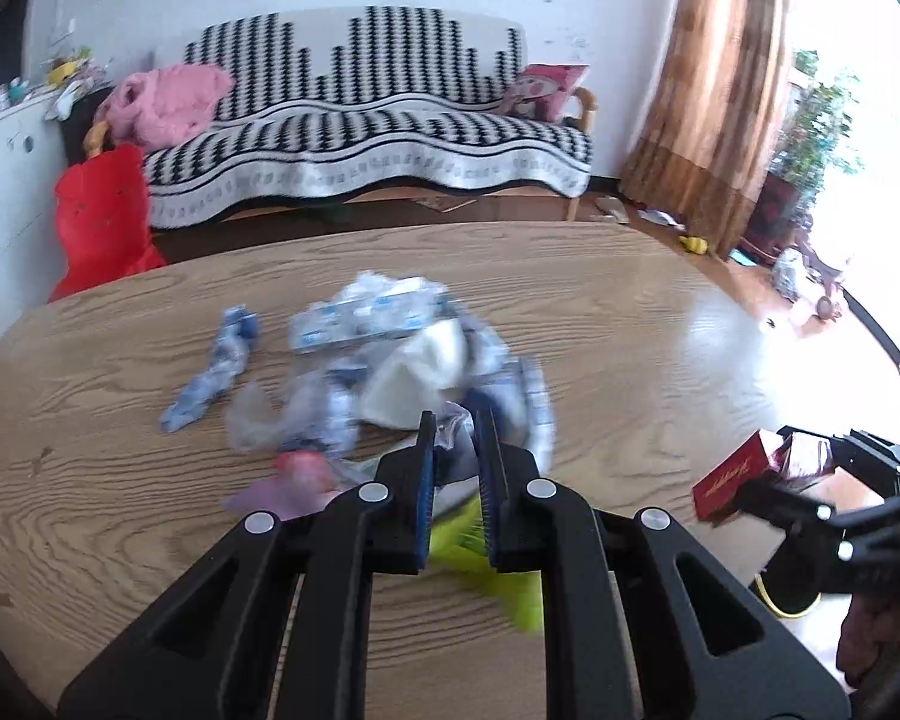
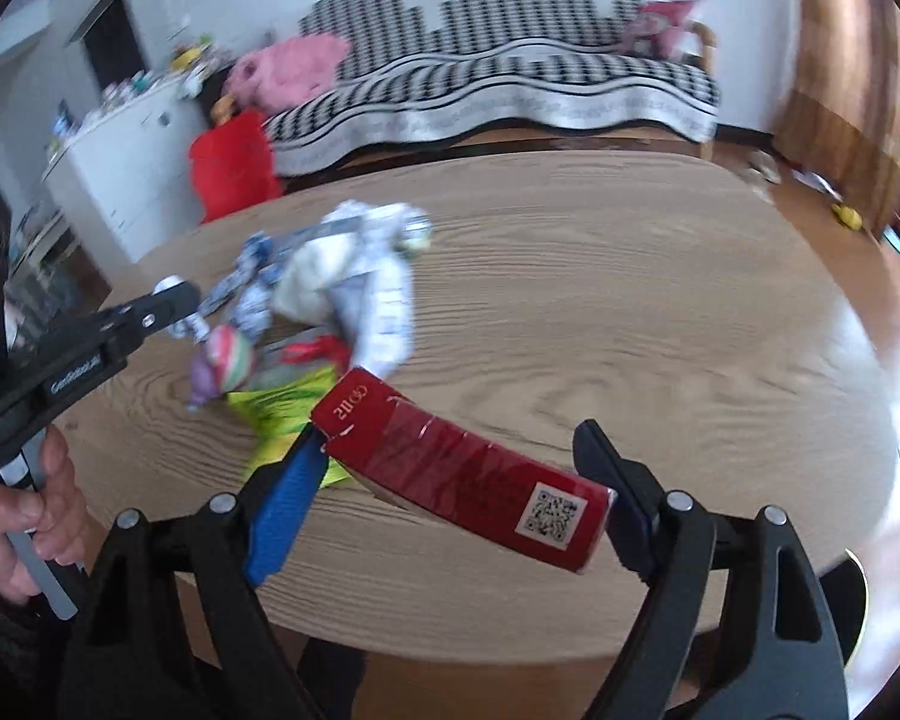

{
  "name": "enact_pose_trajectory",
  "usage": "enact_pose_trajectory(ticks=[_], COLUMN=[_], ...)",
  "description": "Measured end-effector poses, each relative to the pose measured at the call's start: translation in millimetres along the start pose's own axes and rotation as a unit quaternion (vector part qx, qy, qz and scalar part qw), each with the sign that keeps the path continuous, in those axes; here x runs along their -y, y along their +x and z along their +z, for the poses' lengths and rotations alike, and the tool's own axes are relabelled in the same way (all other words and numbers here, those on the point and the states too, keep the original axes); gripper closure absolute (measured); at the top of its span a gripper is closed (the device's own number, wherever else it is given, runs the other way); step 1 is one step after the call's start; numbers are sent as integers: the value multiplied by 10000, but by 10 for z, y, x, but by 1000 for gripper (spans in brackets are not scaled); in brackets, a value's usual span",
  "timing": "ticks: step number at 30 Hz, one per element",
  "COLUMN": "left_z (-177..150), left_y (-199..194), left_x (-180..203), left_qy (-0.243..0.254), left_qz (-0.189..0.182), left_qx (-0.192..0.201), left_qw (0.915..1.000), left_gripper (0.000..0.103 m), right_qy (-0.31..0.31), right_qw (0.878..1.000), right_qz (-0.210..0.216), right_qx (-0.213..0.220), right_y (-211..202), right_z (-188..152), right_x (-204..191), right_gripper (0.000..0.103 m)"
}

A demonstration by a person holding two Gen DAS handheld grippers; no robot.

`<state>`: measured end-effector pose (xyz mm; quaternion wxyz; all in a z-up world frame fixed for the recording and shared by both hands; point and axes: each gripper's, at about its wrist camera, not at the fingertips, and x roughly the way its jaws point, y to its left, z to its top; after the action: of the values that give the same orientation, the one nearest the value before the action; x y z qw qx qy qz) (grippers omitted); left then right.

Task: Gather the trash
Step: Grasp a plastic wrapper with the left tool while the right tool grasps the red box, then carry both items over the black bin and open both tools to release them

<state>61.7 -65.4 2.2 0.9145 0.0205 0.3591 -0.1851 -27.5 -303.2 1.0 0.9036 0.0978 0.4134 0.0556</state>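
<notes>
Wood-grain table (image 1: 630, 324) with a heap of trash.
Lying on it, bunched together: blue-and-white wrappers (image 1: 366, 315), a white wad (image 1: 414, 372), clear plastic (image 1: 258, 414), a pink scrap (image 1: 300, 468), a green wrapper (image 2: 282, 414); one twisted wrapper (image 1: 216, 372) just apart.

My table (image 1: 600, 312) is glossy grained wood; the red box (image 2: 462, 471) is shiny film-wrapped card; my tool (image 1: 457, 420) is matt black plastic.
</notes>
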Motion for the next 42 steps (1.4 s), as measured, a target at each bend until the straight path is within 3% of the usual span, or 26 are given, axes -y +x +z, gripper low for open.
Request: enact_pose_trajectory(ticks=[7,12,21,24,30,42], left_z=[45,15,-373,-580,-839,-942], left_y=[75,125,294,406,535,623], left_x=[870,1555,2978,3420,3946,4202], left_qy=[277,491,1063,1159,1319,1396], left_qz=[-550,-1024,-1988,-2339,-2649,-2694], left_qx=[0,-52,-438,-763,-1059,-1193], left_qw=[9981,9935,9733,9623,9493,9453], left_gripper=[92,92,92,92,92,92], right_qy=[802,1398,2496,2758,3232,3363], right_qw=[9952,9853,9557,9438,9205,9165], right_qz=[-538,-952,-1559,-1765,-1881,-1778], right_qx=[178,223,-90,-441,-1138,-1238], right_y=[-488,-847,-1169,-1122,-925,-816], right_z=[-251,-601,-1376,-1604,-1991,-1972], right_x=[1089,1876,3041,3265,3639,3680], right_gripper=[22,22,22,22,22,21])
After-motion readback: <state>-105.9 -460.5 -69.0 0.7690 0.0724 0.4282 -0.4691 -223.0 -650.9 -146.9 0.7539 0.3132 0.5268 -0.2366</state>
